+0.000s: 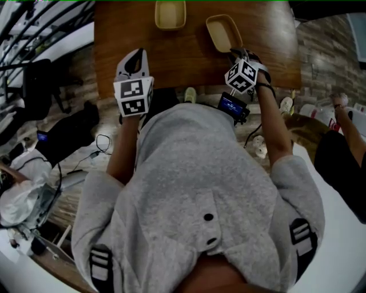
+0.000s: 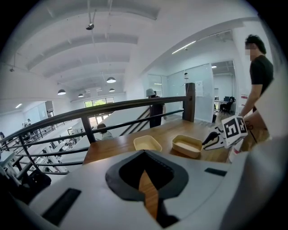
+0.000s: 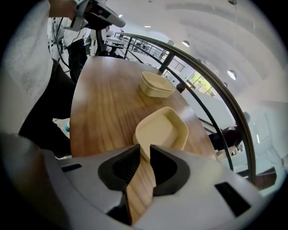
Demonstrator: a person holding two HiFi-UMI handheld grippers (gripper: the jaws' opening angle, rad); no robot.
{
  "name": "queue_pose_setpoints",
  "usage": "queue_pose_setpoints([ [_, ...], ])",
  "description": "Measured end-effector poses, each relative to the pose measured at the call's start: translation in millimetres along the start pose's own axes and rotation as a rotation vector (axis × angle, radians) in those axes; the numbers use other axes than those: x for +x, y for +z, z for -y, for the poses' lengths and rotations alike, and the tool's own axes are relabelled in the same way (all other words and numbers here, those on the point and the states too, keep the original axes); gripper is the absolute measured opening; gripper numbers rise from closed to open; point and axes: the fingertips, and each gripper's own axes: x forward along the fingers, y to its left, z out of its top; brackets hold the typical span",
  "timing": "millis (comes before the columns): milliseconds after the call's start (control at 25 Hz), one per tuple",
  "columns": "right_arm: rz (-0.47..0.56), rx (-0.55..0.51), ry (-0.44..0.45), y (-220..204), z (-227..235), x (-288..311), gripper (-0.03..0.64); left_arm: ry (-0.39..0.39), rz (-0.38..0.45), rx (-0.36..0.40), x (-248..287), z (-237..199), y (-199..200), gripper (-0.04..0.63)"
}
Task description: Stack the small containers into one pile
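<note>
While jaws of the right gripper are held parted astride the near container | left gripper clenched, empty | far container at its 10 o'clock | risk — corner bite too shallow, container slipped or tipped.

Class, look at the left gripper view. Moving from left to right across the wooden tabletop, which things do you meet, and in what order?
first beige container → second beige container → right gripper, its tip next to the second container
</note>
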Motion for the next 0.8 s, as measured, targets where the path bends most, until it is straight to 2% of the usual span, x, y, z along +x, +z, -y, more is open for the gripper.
queue_pose_setpoints([
  [200, -0.056, -0.142, -0.009, -5.6, -5.9, 12.5, 0.081, 0.014, -0.01, -0.01, -3.7, -2.7, -5.1, 0.014],
  [400, -0.065, -0.227, -0.009, -5.0, -8.7, 21.1, 0.053, 0.021, -0.015, -0.018, -4.0, -4.9, -5.3, 0.014],
  [520, -0.073, -0.24, -0.015, 1.5, -8.9, 20.9, 0.032, 0.017, -0.017, -0.019, -6.2, -11.5, -8.3, 0.014],
  [800, -0.06, -0.222, -0.055, 17.2, 10.5, 13.2, 0.029, 0.02, -0.004, -0.024, -5.6, -21.0, -5.1, 0.014],
])
